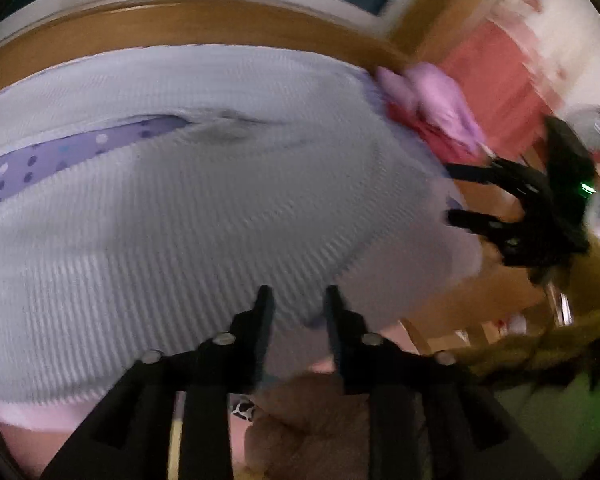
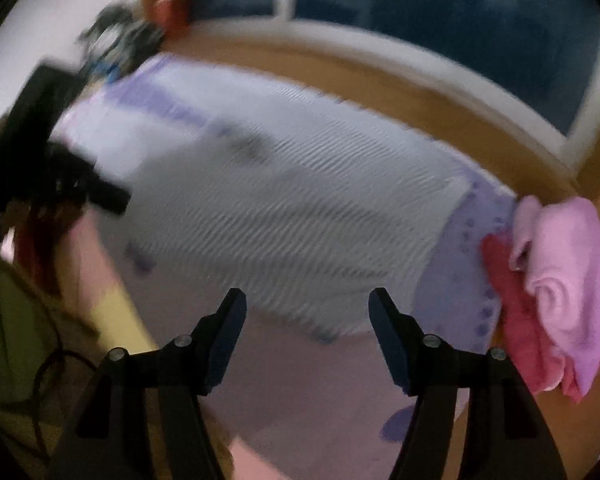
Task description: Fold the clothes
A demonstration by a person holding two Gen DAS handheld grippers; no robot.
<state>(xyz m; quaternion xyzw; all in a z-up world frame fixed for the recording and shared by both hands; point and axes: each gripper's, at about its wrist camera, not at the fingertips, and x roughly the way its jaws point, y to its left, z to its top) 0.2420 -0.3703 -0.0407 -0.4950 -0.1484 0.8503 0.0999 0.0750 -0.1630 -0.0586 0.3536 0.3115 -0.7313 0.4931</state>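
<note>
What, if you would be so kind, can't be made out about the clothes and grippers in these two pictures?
- Ribbed white garment: motion blur in both views hides its type and fold lines.
- Pink and red clothes: bunched at the right wrist view's edge, count unclear.
- Left gripper: in the right wrist view a dark smear, jaws unreadable.

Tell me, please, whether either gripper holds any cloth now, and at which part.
Nothing is held. The left gripper and the right gripper are both open above the white ribbed garment, with nothing between the jaws.
</note>
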